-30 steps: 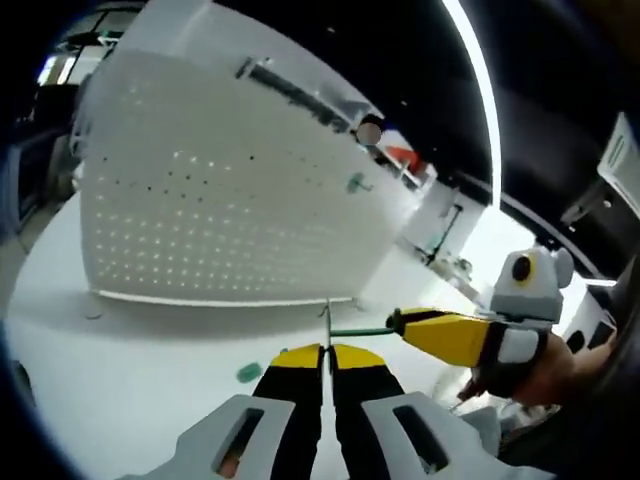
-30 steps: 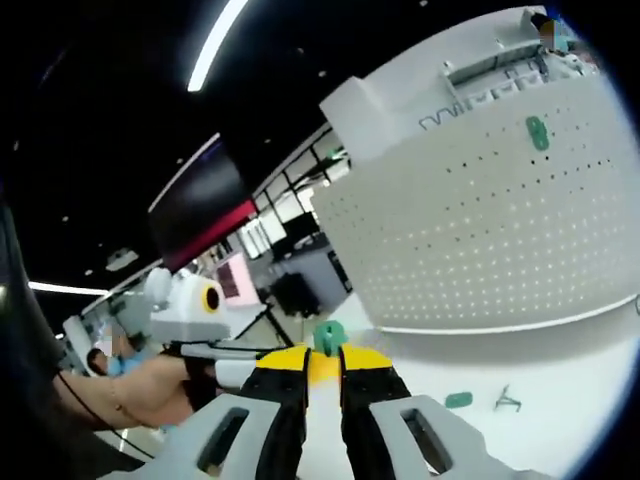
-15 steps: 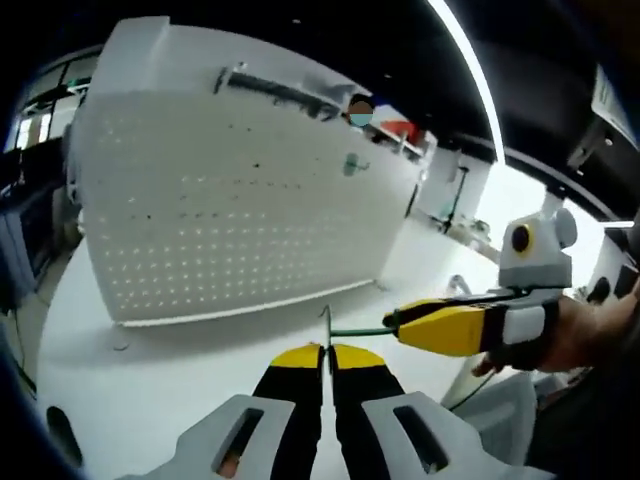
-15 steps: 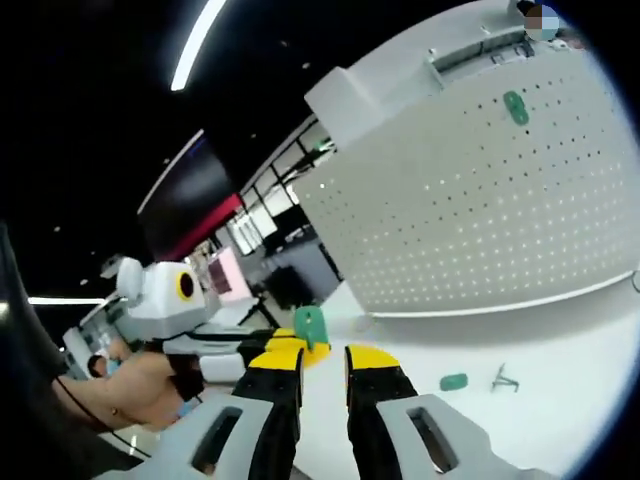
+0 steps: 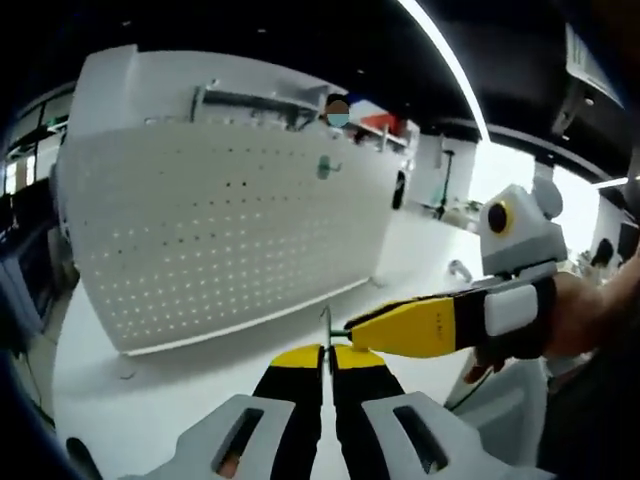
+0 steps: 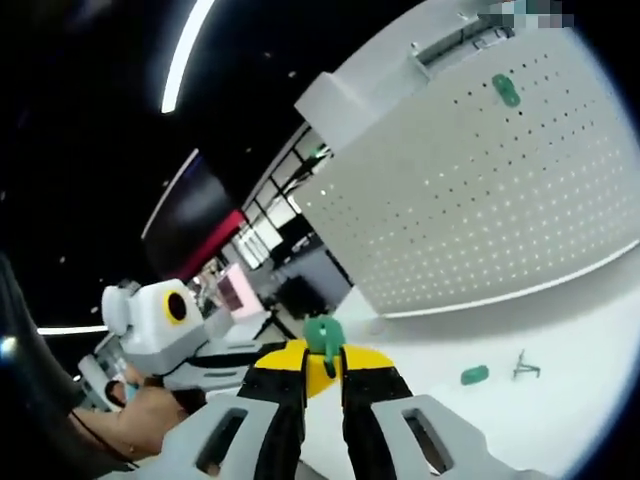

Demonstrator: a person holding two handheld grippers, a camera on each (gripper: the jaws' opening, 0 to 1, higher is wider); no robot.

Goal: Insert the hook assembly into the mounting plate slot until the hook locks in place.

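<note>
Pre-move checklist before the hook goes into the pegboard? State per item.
1. Left gripper holds the thin metal hook: ok, jaws shut on it.
2. Right gripper holds the green plastic piece: ok, it sits between the jaw tips.
3. The two held parts joined: cannot tell; the right gripper's tip meets the hook in the left gripper view.
4. White pegboard in sight: ok, upright on the table, apart from both grippers.
5. Target slot picked: cannot tell; one green piece is already mounted near the top.
6. Spare green piece and wire hook lie on the table: ok.
</note>
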